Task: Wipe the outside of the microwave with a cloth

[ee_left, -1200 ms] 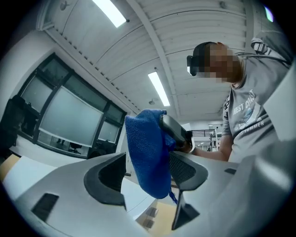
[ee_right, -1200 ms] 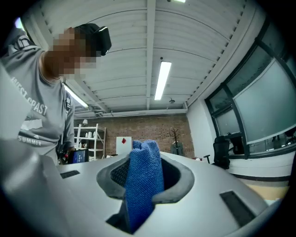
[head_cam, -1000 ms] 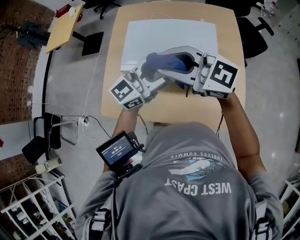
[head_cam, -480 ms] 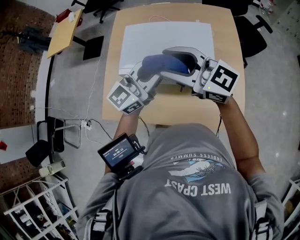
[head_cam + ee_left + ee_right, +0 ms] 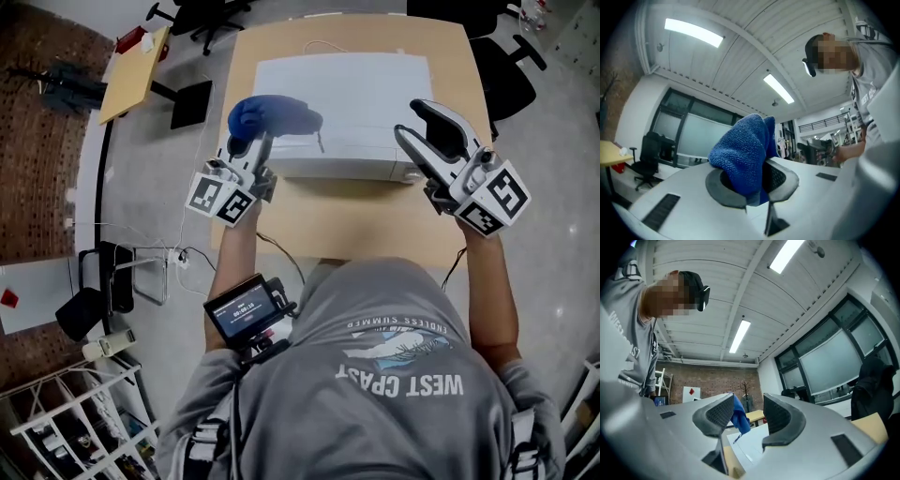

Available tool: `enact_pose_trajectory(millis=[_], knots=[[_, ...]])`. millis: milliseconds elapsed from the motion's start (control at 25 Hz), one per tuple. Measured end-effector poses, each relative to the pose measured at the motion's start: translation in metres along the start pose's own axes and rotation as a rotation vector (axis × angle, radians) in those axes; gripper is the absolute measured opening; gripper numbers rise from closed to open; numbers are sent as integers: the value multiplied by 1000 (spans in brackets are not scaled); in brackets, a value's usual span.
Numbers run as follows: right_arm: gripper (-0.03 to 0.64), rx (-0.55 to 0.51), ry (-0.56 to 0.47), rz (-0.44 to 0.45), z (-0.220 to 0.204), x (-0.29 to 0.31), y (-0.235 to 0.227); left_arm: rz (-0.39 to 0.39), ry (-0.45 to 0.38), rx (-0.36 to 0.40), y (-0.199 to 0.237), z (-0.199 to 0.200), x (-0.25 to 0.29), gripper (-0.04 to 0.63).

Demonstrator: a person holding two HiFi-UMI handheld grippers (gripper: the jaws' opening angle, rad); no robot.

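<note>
The grey shirt point(image 5: 375, 412) reads "ENDLESS SUMMER" and "WEST COAST", seen upside down.

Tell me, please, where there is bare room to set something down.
Bare: the table strip between microwave and person, and the middle of the microwave top. Crowded: its left corner, where the left gripper holds the cloth, and its right edge by the right gripper.

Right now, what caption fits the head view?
Left hand-held gripper holds a blue cloth at the white microwave's left edge; right hand-held gripper open, empty.
</note>
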State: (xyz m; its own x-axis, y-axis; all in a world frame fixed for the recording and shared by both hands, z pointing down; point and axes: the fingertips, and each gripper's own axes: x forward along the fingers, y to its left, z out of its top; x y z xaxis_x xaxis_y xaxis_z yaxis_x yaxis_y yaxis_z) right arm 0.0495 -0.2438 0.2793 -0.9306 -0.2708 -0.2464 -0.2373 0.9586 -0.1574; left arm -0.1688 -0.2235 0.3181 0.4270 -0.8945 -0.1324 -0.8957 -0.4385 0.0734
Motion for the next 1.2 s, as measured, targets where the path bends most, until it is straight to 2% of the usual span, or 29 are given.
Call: enact_pose_trajectory(millis=[240, 400, 520, 680, 800, 960, 1040, 1200], knots=[[202, -9, 67, -122, -28, -11, 2, 187, 185, 287, 99, -27, -22, 71], [201, -18, 103, -194, -41, -2, 4, 233, 321, 460, 159, -53, -21, 72], [199, -21, 126, -246, -50, 4, 9, 245, 402, 550, 191, -75, -21, 72], [198, -23, 169, -301, -61, 16, 17, 213, 499, 580, 215, -118, -17, 72], [198, -35, 208, -329, -70, 34, 25, 166, 551, 558, 226, -155, -13, 72], [198, -47, 253, -351, -80, 74, 33, 132, 580, 476, 252, -190, -15, 69], [198, -46, 265, -360, -84, 74, 37, 120, 577, 437, 247, -202, -19, 69], [198, -35, 291, -375, -90, 75, 41, 63, 597, 450, 236, -224, -28, 63]])
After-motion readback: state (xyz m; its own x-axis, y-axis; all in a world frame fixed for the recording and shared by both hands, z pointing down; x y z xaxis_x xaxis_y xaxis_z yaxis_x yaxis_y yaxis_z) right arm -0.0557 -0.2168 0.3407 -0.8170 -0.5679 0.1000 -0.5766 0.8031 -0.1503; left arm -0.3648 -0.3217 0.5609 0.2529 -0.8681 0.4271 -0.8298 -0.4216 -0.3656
